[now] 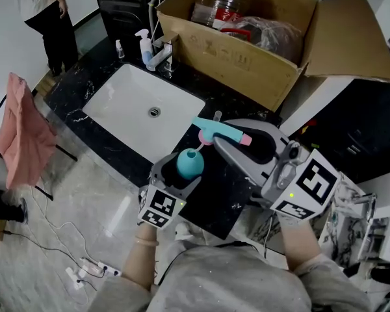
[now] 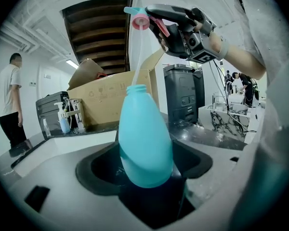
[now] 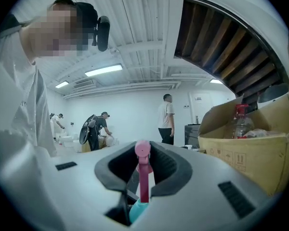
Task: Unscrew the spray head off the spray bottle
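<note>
Head view: spray bottle [image 1: 190, 163] partly hidden

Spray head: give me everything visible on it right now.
The spray head looks plastic, with a teal body and nozzle, a pink trigger and a pink screw collar. A thin whitish tube hangs below it. It is off the teal bottle and sits above it, lying sideways and clamped in the right hand-held gripper. The tube reaches down to the bottle's open neck.
</note>
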